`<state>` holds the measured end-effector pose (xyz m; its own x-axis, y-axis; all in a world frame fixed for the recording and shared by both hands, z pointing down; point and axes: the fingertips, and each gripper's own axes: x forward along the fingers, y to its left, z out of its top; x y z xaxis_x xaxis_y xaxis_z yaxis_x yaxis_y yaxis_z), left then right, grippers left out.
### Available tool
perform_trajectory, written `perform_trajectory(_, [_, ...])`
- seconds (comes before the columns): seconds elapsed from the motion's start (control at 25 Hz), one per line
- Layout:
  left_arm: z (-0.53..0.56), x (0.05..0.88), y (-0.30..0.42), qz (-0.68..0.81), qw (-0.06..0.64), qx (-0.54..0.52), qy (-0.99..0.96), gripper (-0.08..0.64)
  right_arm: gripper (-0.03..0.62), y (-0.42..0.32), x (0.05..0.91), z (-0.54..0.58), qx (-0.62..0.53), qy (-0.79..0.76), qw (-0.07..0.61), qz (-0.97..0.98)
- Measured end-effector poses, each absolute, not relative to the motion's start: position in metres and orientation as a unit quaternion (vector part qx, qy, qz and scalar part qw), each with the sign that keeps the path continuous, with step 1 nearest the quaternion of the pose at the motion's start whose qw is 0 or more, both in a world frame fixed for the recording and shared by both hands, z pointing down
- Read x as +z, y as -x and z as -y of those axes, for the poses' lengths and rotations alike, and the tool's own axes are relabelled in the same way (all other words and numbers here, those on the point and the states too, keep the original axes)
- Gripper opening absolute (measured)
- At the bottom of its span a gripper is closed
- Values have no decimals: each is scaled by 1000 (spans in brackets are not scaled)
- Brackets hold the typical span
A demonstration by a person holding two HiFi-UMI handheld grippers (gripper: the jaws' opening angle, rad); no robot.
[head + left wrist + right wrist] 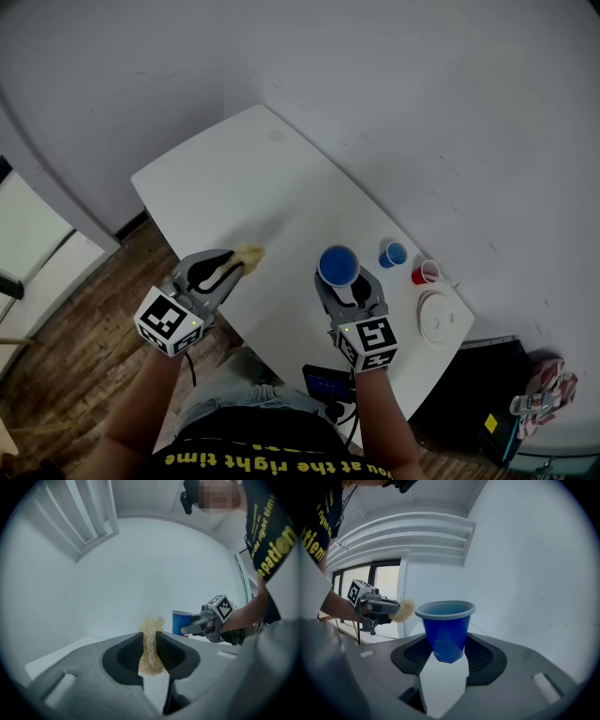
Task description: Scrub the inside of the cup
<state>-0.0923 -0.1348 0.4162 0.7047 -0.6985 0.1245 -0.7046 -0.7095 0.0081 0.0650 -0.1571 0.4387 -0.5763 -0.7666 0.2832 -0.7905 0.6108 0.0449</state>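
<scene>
1. Checked right gripper [447, 656] first. Found jaws held moderately apart, with ribbed black pads pressed against the lower, faceted wall of a blue cup [445, 620].
2. Recorded that cup as upright, mouth up, tapered, in glossy plastic with a rolled rim. Placed it over the near part of the table [234, 187]. Could not confirm whether the base rests on the surface.
3. Checked left gripper [150, 656]. Found jaws nearly together, pinching a scrubber [152, 626].
4. Recorded scrubber as a pale yellow, tangled, fibrous wad, squeezed thin between the pads, with a frayed tuft projecting past the tips.
5. Placed scrubber to the left of the cup in the head view, apart from it and outside the mouth.
6. Noted both gripper shells as matte grey and moulded, each carrying a cube of black-and-white square markers at the rear.
7. Recorded table as smooth, white and flat, with rounded corners.
8. Located farther right on it a small blue cup [393, 254] and a red cup [425, 273] with a white interior, just beside each other.
9. Located a round white disc [439, 317] with a ridged rim near the table's right edge. Could not tell lid from plate.
10. Noted beyond the table a plain pale wall [450, 112], and at left a floor [66, 328] of brown wood planks.
</scene>
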Motion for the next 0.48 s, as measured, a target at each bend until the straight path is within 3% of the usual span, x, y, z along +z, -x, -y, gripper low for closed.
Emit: perform_trajectory(0.48, [135, 415, 91, 379, 23, 56, -923, 87, 227, -65, 437, 156, 39, -437, 136, 888])
